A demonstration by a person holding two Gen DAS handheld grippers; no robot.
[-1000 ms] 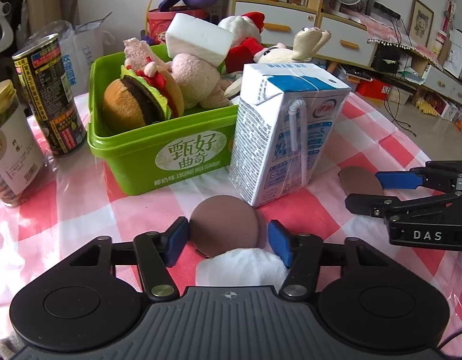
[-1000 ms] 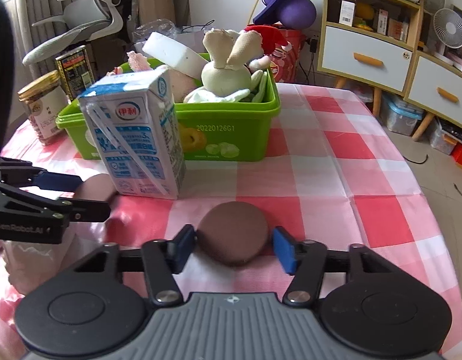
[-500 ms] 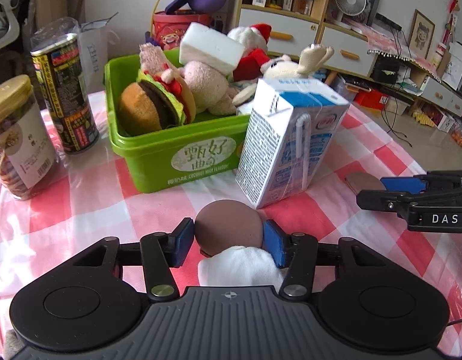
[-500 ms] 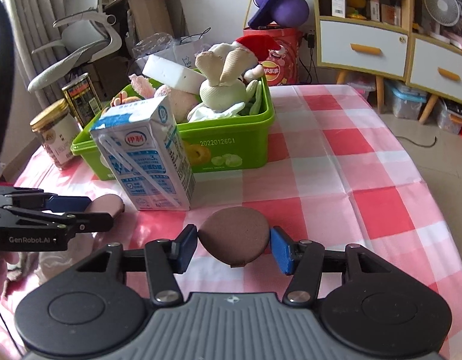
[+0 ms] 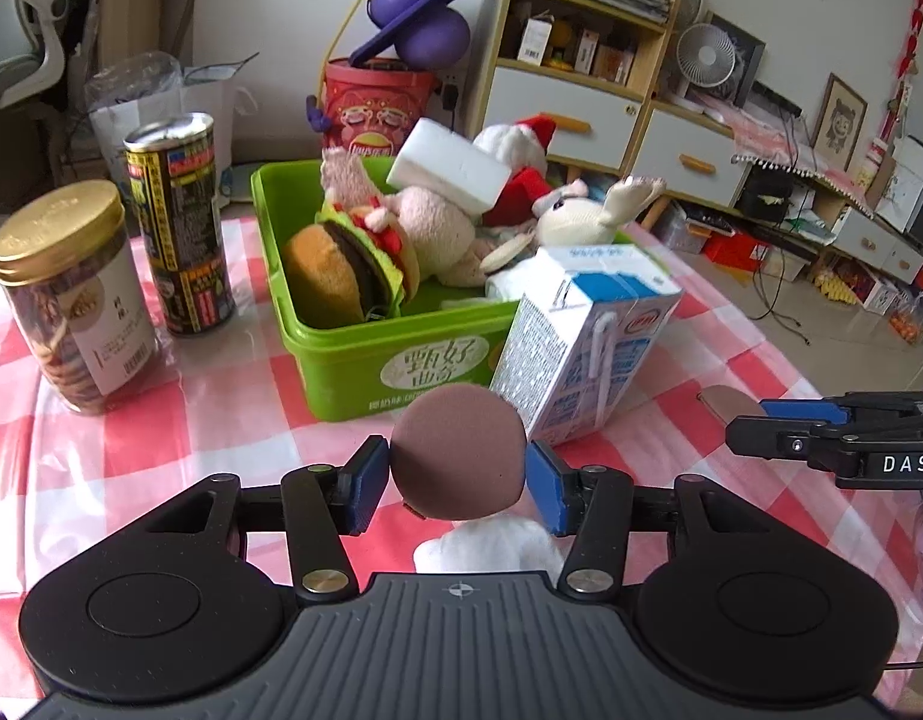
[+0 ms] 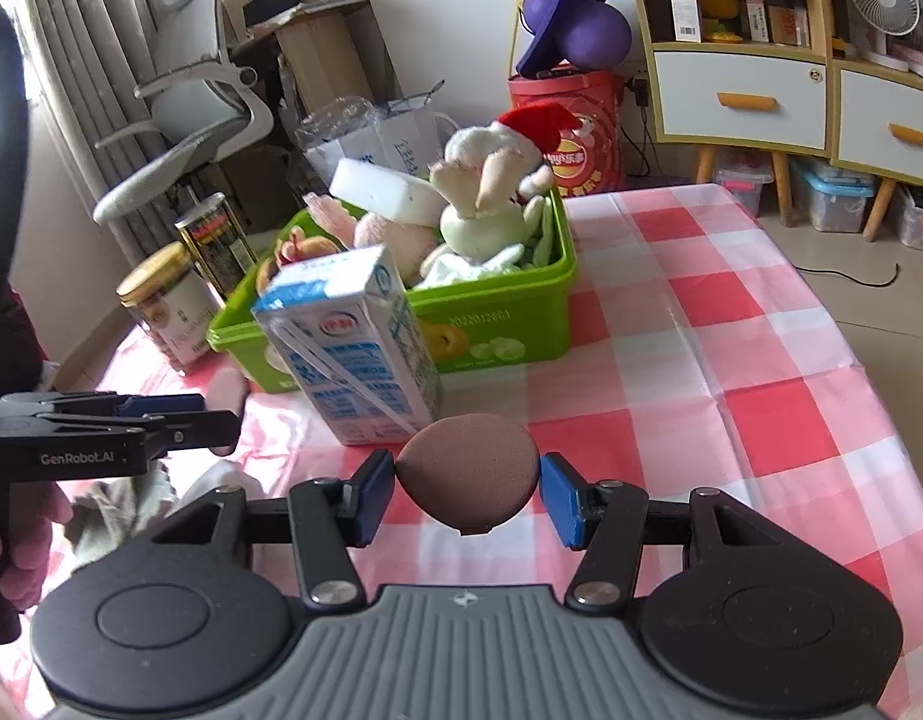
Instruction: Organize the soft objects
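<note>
Both hand-held grippers carry the same soft toy between them. The left hand-held gripper (image 5: 458,477) is clenched on one brown round foot (image 5: 458,461), its blue pads pressing both sides, and a white plush part (image 5: 488,546) hangs just under the jaws. The right hand-held gripper (image 6: 467,489) is clenched on the other brown foot (image 6: 468,471); its pads sit at the two edges of the foot. Both feet are lifted clear of the worktop (image 6: 731,360).

The toy probably has to go into the green bin (image 5: 365,354), which lies at about 12 o'clock from both grippers. The milk carton (image 5: 587,348) stands directly between the toy and the bin, touching or almost touching the bin's front wall, so the two hands should rise together high enough to pass over its top, then move forward. They should keep an even spacing, because pulling apart could slip a foot from the pads. The bin is already full with a plush burger (image 5: 347,270), a pink plush, a white block (image 5: 455,165) and a rabbit (image 6: 485,216), so the toy is best laid on top, toward the free right side.

The worktop has a red and white checked cover, glossy like plastic. At 10 o'clock in the left view stand a jar with a gold lid (image 5: 71,294) and a dark can (image 5: 182,222). Behind are an office chair, shelves with drawers, a fan and a red bucket with purple balls.
</note>
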